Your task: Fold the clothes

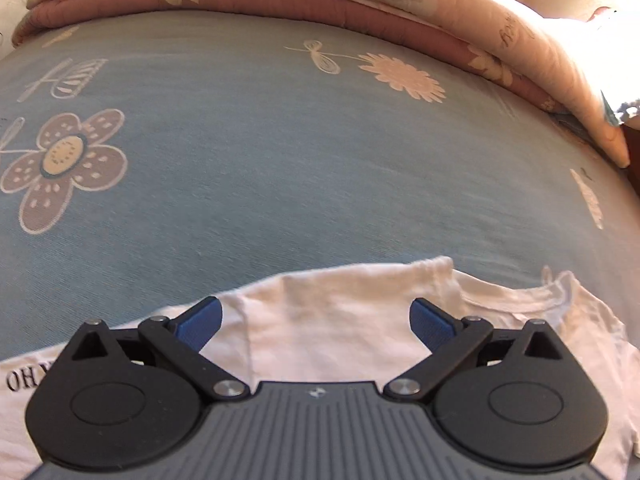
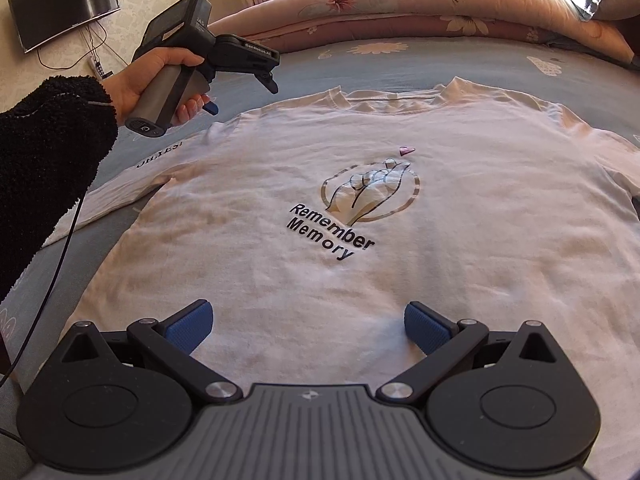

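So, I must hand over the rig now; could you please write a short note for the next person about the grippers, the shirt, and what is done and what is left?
Left gripper: open, holding nothing, above the shirt's shoulder and sleeve with the black lettering, near the collar.
Right gripper: open, holding nothing, over the lower part of the shirt.
White T-shirt: spread flat, print side up, on the blue bedsheet; collar points toward the folded quilt.
Done: shirt laid out and fairly smooth.
Left: every fold; no sleeve or side is turned in yet.

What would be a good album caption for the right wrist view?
White T-shirt spread flat on a blue bedsheet, right tool open above its hem, left tool held over one sleeve.
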{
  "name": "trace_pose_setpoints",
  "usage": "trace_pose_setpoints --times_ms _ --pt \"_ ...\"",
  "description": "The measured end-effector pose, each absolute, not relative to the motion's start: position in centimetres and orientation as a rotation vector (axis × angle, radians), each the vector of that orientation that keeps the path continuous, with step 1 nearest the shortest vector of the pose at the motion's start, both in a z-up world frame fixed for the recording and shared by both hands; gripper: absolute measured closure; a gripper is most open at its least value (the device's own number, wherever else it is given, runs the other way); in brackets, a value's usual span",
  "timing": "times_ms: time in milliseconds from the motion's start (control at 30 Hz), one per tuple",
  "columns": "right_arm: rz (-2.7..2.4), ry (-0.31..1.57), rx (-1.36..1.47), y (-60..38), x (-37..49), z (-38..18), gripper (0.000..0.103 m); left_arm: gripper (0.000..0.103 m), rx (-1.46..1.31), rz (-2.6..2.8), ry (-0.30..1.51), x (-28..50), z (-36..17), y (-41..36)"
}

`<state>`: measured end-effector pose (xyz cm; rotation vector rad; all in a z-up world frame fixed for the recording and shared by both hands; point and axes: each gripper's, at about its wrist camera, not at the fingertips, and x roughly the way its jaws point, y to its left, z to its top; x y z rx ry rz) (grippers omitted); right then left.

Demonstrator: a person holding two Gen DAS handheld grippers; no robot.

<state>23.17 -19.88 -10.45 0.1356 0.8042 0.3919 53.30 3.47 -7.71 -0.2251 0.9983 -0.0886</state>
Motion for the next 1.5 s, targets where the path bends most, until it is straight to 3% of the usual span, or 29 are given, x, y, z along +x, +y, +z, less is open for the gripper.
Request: trace_pose_setpoints --times_ms 200,333,733,1100,1267,1500 --pt "0.388 0.796 0.116 -19.7 23.0 -10.6 0.0 0.003 -0.09 -0.156 1.055 52.7 -9.5 -2.5" --pt "0.398 0.797 0.129 -20.0 23.1 -10.6 0.0 0.003 0.01 -0.076 1.001 53.8 -10.9 -3.5" --pt "0.407 0.802 0.152 -20.2 23.3 -10.5 0.0 0.002 -0.067 -0.054 0.909 55.4 -9.3 -3.4" --pt "0.426 0.72 0.223 -22.1 21.8 -7.3 0.0 0.001 0.016 -0.171 0.913 43.4 0.2 -3.1" --pt "0.296 0.586 0.257 -27.4 20.6 -3.7 0.0 0.001 -0.016 -0.153 0.948 36.4 -2.8 -2.3" --pt "0.108 0.663 0.561 -35.6 22.1 -5.1 0.0 0.001 0.053 -0.162 0.936 31.5 -8.5 -4.4"
